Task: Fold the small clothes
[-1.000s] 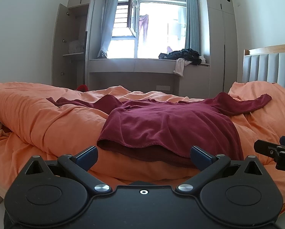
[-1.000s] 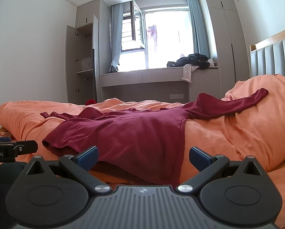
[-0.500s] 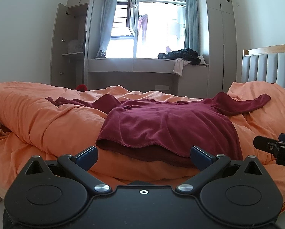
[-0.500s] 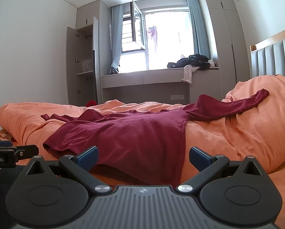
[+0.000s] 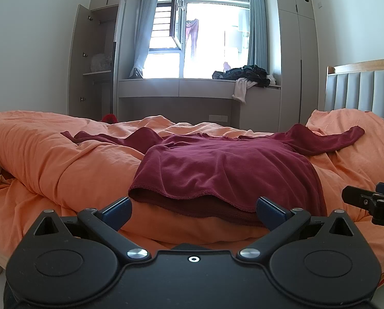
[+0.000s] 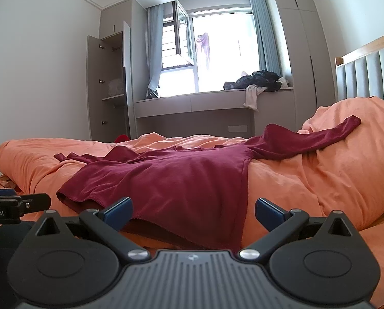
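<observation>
A dark red long-sleeved top (image 5: 225, 164) lies spread flat on the orange duvet (image 5: 50, 159), hem toward me, sleeves stretched out left and right. It also shows in the right wrist view (image 6: 181, 180). My left gripper (image 5: 194, 209) is open and empty, just short of the hem's left half. My right gripper (image 6: 194, 209) is open and empty, in front of the hem's right corner. Each gripper shows at the edge of the other's view, the right one (image 5: 369, 200) and the left one (image 6: 17, 203).
The orange duvet (image 6: 333, 175) is rumpled, with a high ridge at the left and a mound at the right by the grey headboard (image 5: 359, 90). Beyond the bed stand an open wardrobe (image 5: 96, 64) and a window bench with piled clothes (image 5: 246, 73).
Both grippers have risen very slightly, the bed sitting a little lower in view. The top has not moved. Both grippers stay open.
</observation>
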Demonstrator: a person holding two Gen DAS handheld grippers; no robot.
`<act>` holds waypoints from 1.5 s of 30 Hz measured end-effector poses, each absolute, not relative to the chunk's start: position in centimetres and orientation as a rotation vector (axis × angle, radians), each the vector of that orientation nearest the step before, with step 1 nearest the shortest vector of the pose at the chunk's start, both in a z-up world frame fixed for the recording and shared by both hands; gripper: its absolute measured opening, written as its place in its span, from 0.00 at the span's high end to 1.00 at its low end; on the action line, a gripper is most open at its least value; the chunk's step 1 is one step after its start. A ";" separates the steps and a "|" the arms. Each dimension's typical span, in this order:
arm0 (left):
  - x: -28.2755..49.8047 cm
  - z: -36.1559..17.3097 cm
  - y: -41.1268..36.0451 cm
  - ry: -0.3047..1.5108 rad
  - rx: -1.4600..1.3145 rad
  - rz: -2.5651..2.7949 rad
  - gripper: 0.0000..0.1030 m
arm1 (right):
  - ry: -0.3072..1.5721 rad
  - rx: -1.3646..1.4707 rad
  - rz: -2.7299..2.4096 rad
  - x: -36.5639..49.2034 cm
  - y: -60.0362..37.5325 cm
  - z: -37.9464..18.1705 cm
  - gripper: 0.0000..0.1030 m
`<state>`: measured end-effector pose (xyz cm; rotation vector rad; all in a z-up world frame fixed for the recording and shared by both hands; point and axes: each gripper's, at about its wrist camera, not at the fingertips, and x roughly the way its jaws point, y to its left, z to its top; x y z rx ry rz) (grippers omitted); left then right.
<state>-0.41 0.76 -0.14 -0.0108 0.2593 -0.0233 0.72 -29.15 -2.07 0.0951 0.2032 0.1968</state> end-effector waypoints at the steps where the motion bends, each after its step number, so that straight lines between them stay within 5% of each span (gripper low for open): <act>1: -0.4 -0.1 0.8 0.259 -0.012 -0.024 0.00 | 0.202 0.095 0.198 0.7 -29.2 -2.1 0.00; 45: 0.7 -0.3 -0.7 0.277 0.055 -0.014 0.00 | 0.243 0.137 0.204 1.2 -30.2 -3.6 0.00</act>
